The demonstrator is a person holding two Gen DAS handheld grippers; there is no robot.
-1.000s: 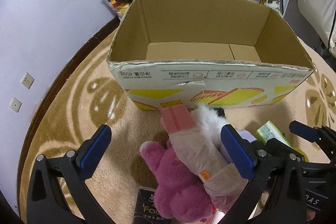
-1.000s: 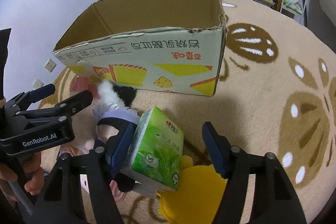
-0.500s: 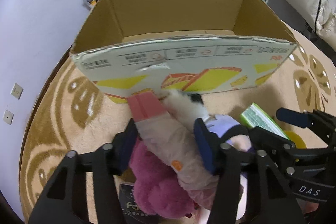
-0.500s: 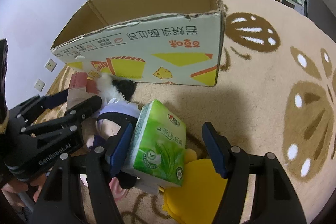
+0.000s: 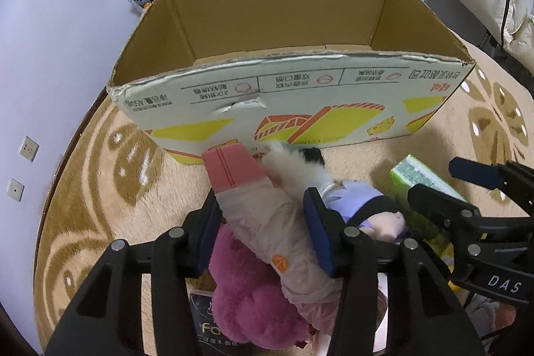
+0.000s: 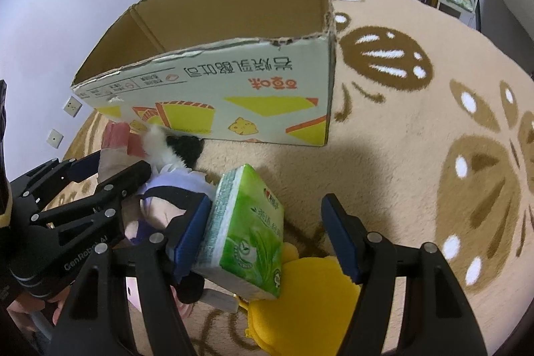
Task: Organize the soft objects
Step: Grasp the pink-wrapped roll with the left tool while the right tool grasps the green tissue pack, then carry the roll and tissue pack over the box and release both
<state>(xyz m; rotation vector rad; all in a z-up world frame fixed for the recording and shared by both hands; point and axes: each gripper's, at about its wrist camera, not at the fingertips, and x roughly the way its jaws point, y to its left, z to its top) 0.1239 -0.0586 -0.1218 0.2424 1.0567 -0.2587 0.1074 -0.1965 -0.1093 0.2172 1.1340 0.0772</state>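
Clamping the pale pink fabric bundle [image 5: 267, 222] atop the magenta plush toy [image 5: 247, 299], left hand-held gripper [image 5: 263, 236] risks slipping on loose cloth or snagging the open cardboard box [image 5: 300, 102] rim; right hand-held gripper [image 6: 267, 236] gapes around the green tissue pack [image 6: 247, 232].

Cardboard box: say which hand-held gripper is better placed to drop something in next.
Left. The left hand-held gripper has just closed its jaws on the pale pink garment, facing the cardboard box. The right hand-held gripper stands open around the green tissue pack.
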